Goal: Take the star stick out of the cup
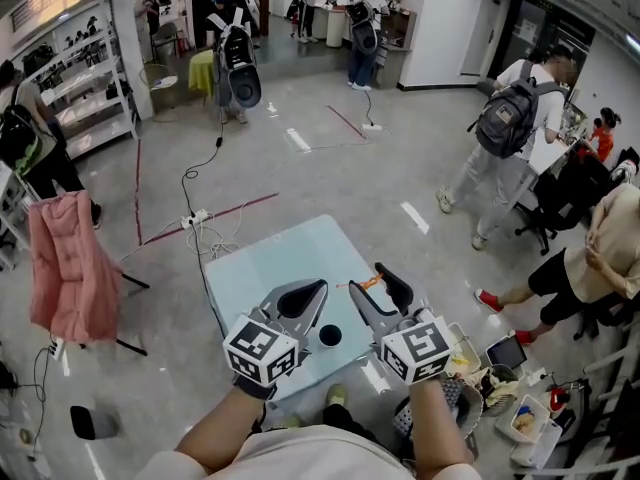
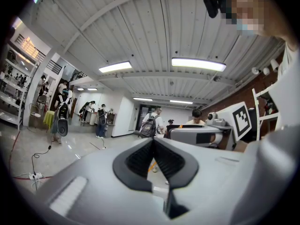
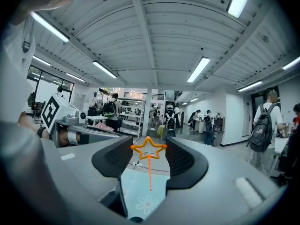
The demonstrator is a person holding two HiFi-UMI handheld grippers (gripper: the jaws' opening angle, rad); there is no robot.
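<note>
My right gripper (image 1: 373,284) is raised above the light blue table (image 1: 270,263) and is shut on the orange star stick (image 1: 366,283). In the right gripper view the star (image 3: 148,148) spans the gap, its points touching both pads, and the thin stick hangs down over the table (image 3: 140,191). A small dark cup (image 1: 330,336) stands on the table below and between the two grippers. My left gripper (image 1: 314,290) hovers to the cup's left; its jaws meet at the tips (image 2: 153,140) with nothing between them.
The table is small, with floor on all sides. A pink jacket (image 1: 66,268) hangs on a rack at the left. A power strip and cables (image 1: 196,216) lie on the floor behind the table. Clutter and trays (image 1: 500,388) sit at the right, near several people.
</note>
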